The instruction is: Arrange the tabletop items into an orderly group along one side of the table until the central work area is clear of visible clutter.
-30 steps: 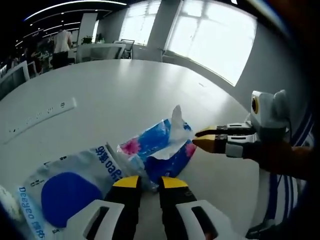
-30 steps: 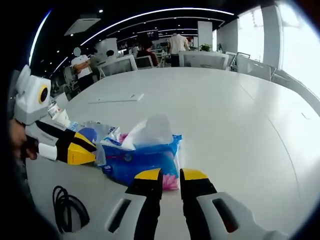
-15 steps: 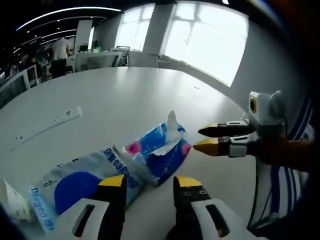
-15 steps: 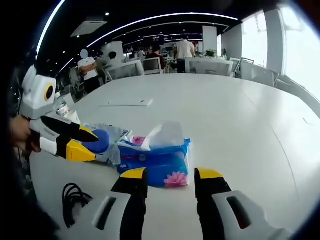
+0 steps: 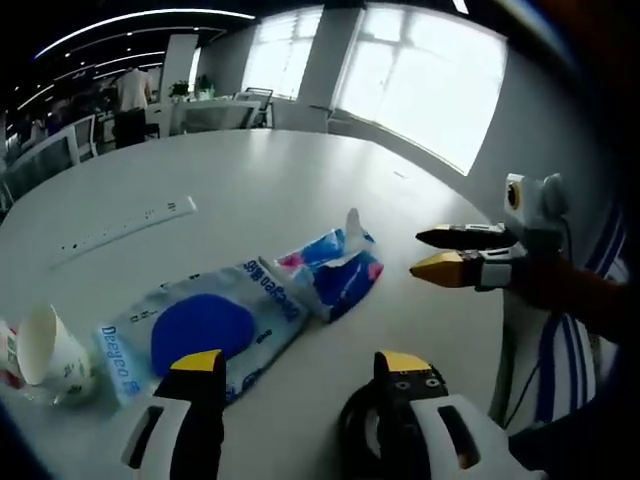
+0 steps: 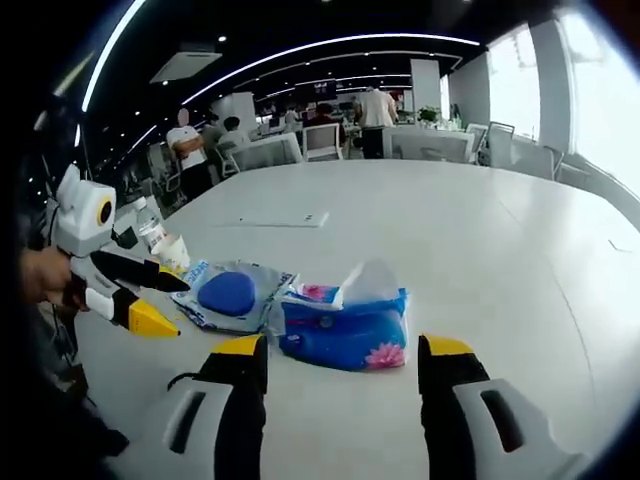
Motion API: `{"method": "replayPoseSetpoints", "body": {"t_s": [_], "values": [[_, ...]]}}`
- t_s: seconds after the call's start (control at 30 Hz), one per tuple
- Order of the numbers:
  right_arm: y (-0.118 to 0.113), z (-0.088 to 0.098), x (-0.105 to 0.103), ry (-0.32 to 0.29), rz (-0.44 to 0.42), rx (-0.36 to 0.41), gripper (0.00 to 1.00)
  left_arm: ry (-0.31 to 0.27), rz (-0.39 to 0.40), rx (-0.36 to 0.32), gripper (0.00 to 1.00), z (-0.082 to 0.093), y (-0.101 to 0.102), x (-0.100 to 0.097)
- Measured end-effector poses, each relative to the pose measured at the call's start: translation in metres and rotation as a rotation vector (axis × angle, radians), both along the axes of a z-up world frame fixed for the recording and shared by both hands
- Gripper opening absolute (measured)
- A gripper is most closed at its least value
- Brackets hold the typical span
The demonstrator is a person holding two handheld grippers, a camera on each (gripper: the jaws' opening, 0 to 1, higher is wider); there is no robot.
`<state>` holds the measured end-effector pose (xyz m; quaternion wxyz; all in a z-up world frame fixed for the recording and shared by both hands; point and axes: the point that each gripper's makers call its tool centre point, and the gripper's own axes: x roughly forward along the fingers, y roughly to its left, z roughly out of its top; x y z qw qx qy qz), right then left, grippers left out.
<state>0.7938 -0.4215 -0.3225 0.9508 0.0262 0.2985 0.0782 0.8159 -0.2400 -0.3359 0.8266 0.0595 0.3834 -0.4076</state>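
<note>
Blue tissue pack (image 6: 345,325) touches wipes pouch (image 6: 230,297) — both grippers spread, empty.

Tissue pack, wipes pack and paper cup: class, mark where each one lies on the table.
Tissue pack (image 6: 345,338): right gripper view, on its blue front.
Wipes pack (image 5: 200,330): left gripper view, on its round blue lid.
Paper cup (image 5: 48,350): left gripper view, on its side wall.
</note>
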Motion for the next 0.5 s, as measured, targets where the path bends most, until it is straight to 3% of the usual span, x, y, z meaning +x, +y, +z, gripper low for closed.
{"method": "replayPoseSetpoints", "body": {"t_s": [0.5], "values": [[0.03,-0.015,-0.04,0.088,0.057,0.004,0.68,0.035,-0.011,0.017,0.65,-0.005,0.022,-0.038]]}}
